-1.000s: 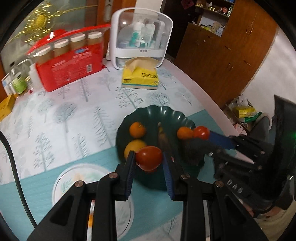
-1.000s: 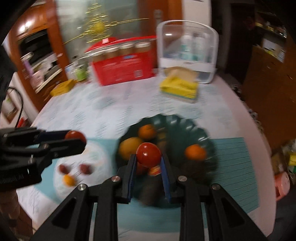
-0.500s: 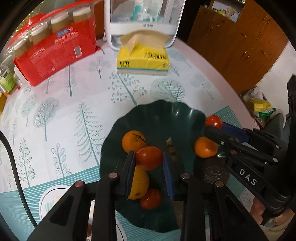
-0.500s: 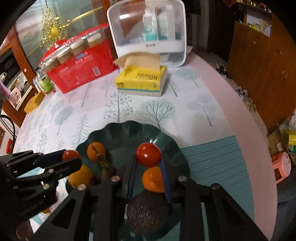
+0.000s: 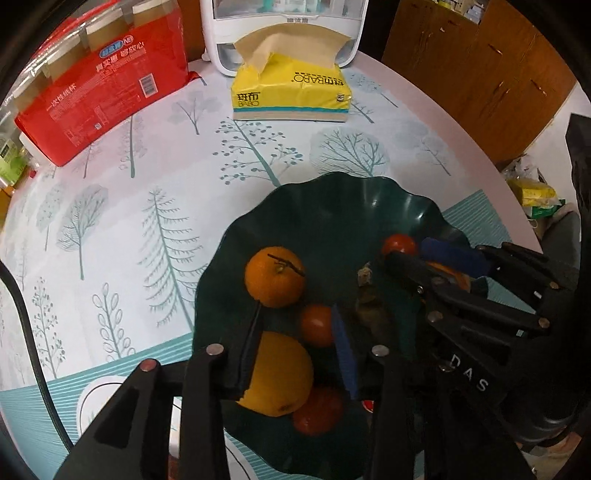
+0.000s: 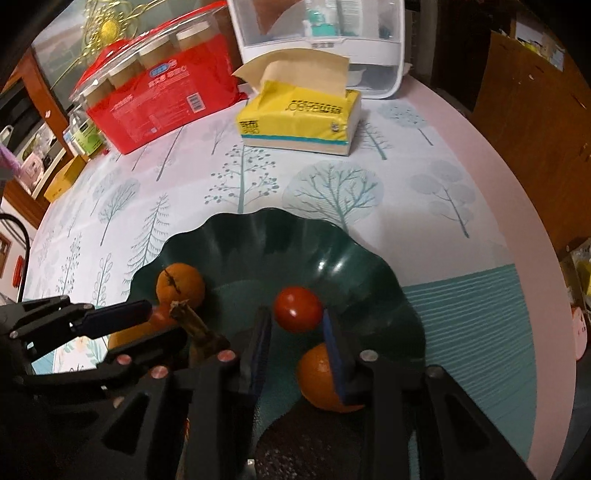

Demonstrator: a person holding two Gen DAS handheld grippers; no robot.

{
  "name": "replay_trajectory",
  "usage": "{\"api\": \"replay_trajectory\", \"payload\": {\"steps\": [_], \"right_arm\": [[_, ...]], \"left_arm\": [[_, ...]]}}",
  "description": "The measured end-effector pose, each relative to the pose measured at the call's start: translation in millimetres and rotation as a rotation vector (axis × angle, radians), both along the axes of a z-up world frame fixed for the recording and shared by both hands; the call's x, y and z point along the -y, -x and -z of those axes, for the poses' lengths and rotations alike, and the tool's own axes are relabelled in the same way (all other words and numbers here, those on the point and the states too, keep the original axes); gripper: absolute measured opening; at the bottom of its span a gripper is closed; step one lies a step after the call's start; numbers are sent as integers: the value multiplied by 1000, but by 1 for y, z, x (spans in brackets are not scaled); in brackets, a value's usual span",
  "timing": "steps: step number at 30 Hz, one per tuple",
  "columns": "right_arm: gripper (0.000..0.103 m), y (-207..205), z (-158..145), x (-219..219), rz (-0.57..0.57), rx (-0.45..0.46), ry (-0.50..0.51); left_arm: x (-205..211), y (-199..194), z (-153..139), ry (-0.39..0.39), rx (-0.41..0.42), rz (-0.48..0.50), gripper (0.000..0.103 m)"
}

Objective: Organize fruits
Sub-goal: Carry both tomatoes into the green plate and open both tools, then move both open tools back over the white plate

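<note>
A dark green scalloped bowl (image 5: 332,206) (image 6: 266,240) sits on the tree-print tablecloth. My left gripper (image 5: 297,325) is open inside it; a small red tomato (image 5: 317,325) lies between its fingers, loose against the right pad. Around it are an orange (image 5: 275,277), a yellow lemon (image 5: 277,373) and another tomato (image 5: 317,410). My right gripper (image 6: 297,321) is open wide over the bowl, with a red tomato (image 6: 297,309) between its fingertips. An orange (image 6: 321,380) and a dark avocado (image 6: 306,443) lie below it. A brown stem piece (image 6: 195,328) lies mid-bowl.
A yellow tissue pack (image 5: 290,90) (image 6: 299,118), a red pack of paper cups (image 5: 99,85) (image 6: 162,92) and a white storage box (image 5: 284,33) stand at the back. A white plate (image 5: 110,402) lies left of the bowl. The table edge curves at the right.
Both grippers have dropped into the bowl and opened. Each tomato, gripped before, now rests loose between the spread fingers.
</note>
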State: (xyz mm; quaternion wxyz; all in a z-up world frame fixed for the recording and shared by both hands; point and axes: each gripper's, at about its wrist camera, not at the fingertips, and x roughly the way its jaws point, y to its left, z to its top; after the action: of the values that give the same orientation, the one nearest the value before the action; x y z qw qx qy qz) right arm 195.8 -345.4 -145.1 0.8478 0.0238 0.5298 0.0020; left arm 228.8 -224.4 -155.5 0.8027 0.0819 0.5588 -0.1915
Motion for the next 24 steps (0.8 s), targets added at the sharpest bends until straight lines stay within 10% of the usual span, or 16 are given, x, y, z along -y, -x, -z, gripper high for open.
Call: {"api": "replay_trajectory", "payload": {"steps": [7,24], "right_arm": [[40,2,-1,5,20,18,-32],[42,27,-25,-15,-9,59,-46]], "left_arm": [[-19,1,-8,55,2,-53,72],[-59,34,-57,106,86,-94,74]]}}
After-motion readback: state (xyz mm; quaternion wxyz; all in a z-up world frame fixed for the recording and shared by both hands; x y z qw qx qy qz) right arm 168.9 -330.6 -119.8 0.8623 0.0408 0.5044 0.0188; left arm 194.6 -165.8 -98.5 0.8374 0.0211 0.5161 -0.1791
